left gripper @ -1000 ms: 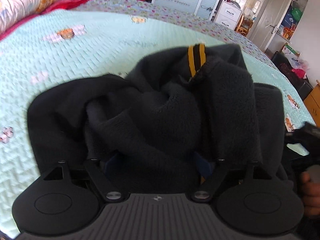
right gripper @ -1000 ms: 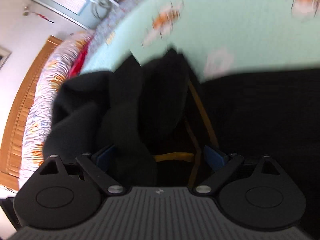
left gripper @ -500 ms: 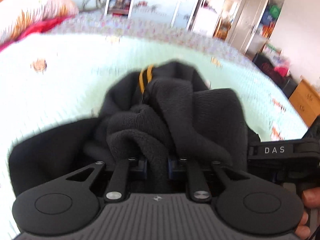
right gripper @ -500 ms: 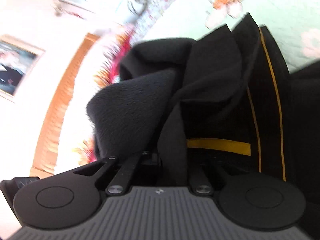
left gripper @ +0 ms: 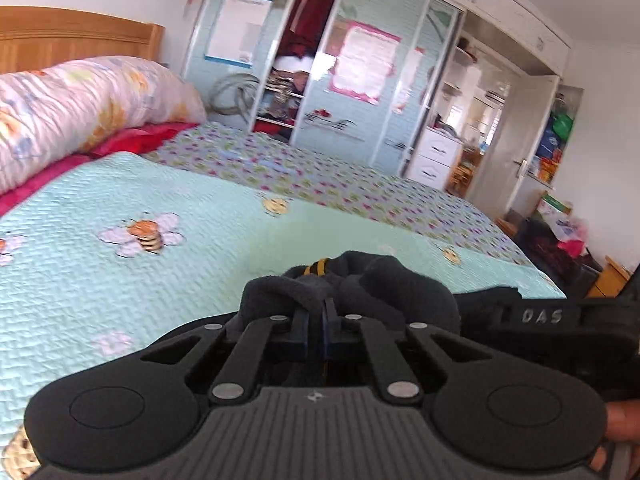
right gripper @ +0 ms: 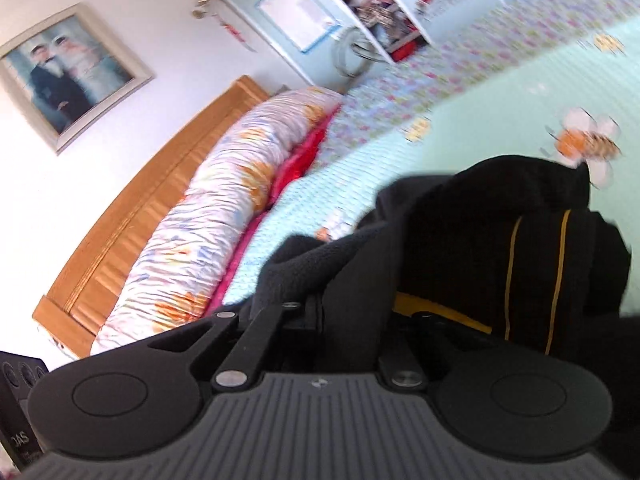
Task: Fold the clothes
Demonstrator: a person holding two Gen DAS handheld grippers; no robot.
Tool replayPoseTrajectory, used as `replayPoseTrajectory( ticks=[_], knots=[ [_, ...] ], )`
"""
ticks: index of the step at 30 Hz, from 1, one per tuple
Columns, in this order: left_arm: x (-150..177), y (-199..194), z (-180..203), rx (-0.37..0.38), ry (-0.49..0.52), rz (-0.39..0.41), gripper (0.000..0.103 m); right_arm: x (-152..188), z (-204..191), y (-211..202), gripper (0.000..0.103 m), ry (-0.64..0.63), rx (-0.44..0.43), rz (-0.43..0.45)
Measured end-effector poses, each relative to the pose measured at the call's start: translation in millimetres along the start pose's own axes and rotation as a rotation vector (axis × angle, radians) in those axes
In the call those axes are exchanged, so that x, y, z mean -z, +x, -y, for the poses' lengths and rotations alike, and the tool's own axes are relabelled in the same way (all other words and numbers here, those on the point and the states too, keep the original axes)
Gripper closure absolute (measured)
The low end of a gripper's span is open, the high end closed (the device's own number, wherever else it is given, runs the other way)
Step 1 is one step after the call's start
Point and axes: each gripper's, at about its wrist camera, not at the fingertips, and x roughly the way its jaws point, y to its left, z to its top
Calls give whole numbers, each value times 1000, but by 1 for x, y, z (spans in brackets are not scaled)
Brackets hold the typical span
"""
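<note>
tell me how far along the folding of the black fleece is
Early. Done: the left tool and right tool are each clamped on the black fleece garment, bunched and raised off the bedspread. Left: spreading it flat and making every fold; no neat fold shows yet.

Garment (left gripper: 384,284) above bed (left gripper: 120,288), pillow (left gripper: 80,108) behind.

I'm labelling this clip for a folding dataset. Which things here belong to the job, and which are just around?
In the job: black fleece garment, left gripper, right gripper, both clamped on it.
Just around: bedspread, rolled quilt, wardrobe, framed photo.
</note>
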Motion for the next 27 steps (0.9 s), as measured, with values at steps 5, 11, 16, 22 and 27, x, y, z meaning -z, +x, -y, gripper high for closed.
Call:
replayPoseTrajectory(
  ticks=[5,11,16,22,27],
  knots=[
    [1,-4,-26,-127,-30,2,93,-21,-16,5,94,-202,4,-10],
    [51,-15,-48,-166,-65,-116,47,3,40,-16,44,-39,95,-98],
    [88,-35,-36,-114,-103,-179,39,40,101,-99,21,89,101,-136],
    [124,-18,4,-43,-33,-307,31,96,207,-174,20,320,235,-132],
    [150,11,17,-81,4,-409,30,120,272,-261,20,446,418,-14]
  ],
)
